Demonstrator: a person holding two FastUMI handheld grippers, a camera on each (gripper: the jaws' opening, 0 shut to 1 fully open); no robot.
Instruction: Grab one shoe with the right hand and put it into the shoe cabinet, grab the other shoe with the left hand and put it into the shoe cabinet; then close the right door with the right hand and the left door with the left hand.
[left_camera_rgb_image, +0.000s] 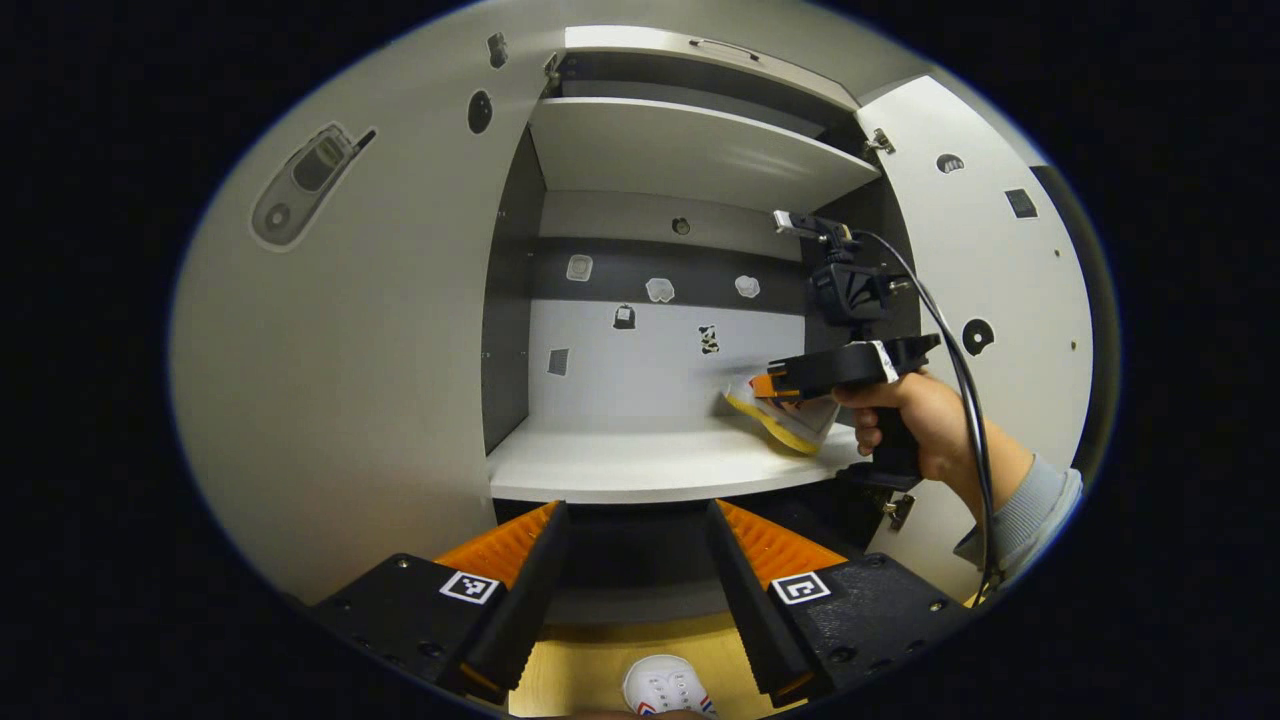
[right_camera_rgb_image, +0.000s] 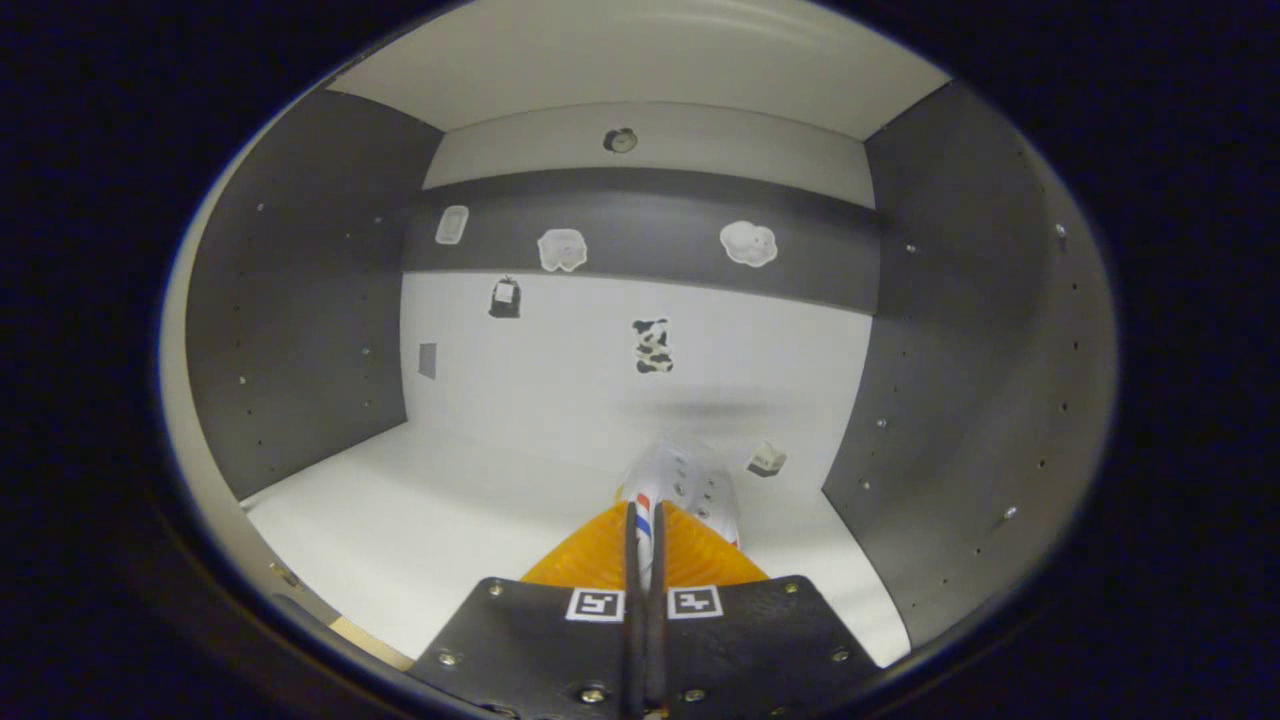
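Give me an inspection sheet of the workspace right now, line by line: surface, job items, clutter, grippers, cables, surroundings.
Surface: white cabinet shelf, mostly bare; wooden floor strip below.
Job's things: first shoe held inside the cabinet at the shelf's right end, tilted; second shoe on the floor; left door and right door both open.
Clutter: nothing seen.
Grippers: right gripper closed on the first shoe; left gripper open, holding nothing, facing the cabinet.
Cables: black cable looping from the right gripper past the hand.
Surroundings: stickers on the cabinet's back wall and doors.
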